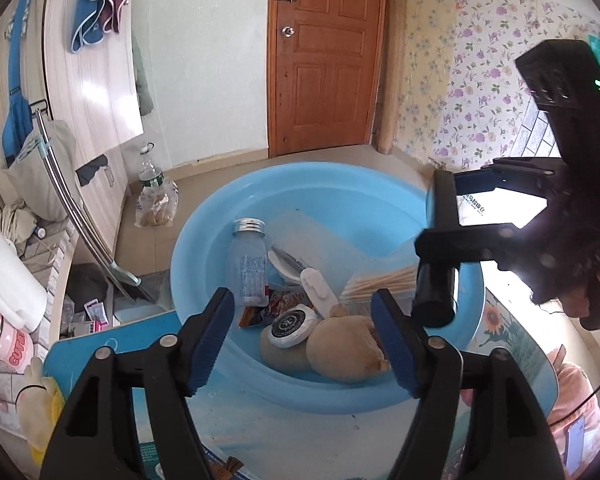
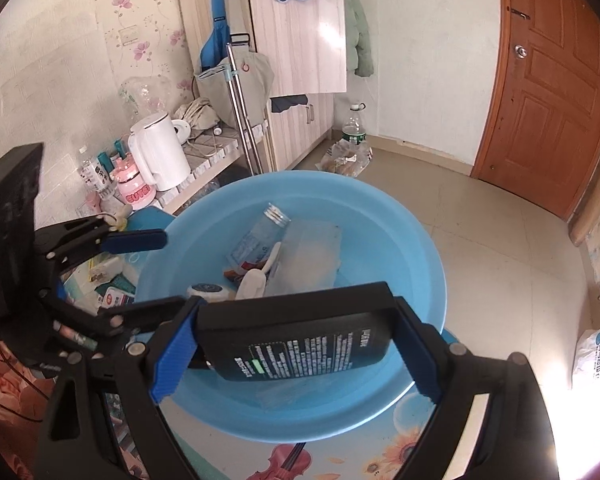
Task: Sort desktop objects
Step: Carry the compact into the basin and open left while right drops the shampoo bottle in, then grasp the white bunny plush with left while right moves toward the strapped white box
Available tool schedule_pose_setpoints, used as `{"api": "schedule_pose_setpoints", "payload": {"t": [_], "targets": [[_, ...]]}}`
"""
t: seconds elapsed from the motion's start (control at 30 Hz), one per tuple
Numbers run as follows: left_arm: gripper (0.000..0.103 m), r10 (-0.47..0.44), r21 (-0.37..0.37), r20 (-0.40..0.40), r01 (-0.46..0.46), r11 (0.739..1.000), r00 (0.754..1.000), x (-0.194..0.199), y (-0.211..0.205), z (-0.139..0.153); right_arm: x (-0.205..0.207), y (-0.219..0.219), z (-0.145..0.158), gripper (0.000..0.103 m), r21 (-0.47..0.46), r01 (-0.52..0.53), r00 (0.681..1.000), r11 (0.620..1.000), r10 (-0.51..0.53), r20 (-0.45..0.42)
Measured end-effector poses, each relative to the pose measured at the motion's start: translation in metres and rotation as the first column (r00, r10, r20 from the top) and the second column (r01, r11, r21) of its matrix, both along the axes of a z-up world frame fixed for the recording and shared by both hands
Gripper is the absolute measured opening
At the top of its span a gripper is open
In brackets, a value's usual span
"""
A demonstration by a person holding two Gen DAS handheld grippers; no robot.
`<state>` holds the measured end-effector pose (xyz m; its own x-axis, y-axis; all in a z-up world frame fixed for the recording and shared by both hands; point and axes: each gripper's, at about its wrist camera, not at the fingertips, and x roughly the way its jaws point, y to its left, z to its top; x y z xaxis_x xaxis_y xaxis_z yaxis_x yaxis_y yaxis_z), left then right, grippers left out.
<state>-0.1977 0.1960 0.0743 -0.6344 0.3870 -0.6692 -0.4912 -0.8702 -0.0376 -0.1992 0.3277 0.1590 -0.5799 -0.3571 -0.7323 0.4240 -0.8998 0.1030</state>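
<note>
The blue basin (image 2: 428, 240) sits at twelve o'clock, already holding sorted clutter. Over its six o'clock rim, the right gripper (image 2: 296, 340) clamps a black box (image 2: 312, 344); next it likely needs releasing inside. The left gripper (image 1: 304, 344) hangs open and empty.

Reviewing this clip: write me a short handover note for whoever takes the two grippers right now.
Right gripper: shut on a flat black case, held over the near rim of the blue basin.
Left gripper: open, nothing between the pads, hanging over the basin.
Already in the basin: clear bottle, round black-and-white tin, white clip, bundle of wooden sticks, two tan round lumps, a snack wrapper.
Left: put the black case in; small packets still lie on the table beside the basin.
</note>
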Motion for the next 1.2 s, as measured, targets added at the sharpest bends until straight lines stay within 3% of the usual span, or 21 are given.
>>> {"api": "schedule_pose_setpoints", "payload": {"t": [0.2,0.33,0.6,0.83,1.0,1.2], "targets": [[0.084,0.071,0.017,0.014,-0.072,0.997,0.997,0.012,-0.026,0.001,-0.008,-0.003,0.001,0.092,-0.028,0.018,0.999,0.999,-0.017,0.029],[0.086,0.126,0.008,0.016,-0.126,0.992,0.992,0.025,-0.047,0.002,-0.007,-0.004,0.009,0.092,-0.068,0.018,1.000,0.998,-0.017,0.025],[0.087,0.233,0.002,0.010,-0.233,0.973,0.973,0.046,-0.096,-0.003,0.010,-0.004,0.015,0.092,-0.050,0.027,0.999,0.998,-0.025,0.040],[0.087,0.314,-0.017,0.029,-0.314,0.949,0.949,0.060,-0.137,-0.012,0.036,0.003,0.039,0.092,-0.061,0.067,0.998,0.996,-0.068,-0.017],[0.087,0.373,-0.017,0.023,-0.373,0.928,0.928,0.072,-0.163,-0.015,0.073,0.007,0.061,0.092,-0.128,0.116,0.984,0.985,-0.132,-0.122],[0.089,0.417,-0.017,0.051,-0.417,0.909,0.908,0.083,-0.190,-0.025,0.121,-0.024,0.051,0.092,-0.190,0.163,0.966,0.968,-0.197,-0.171]]}}
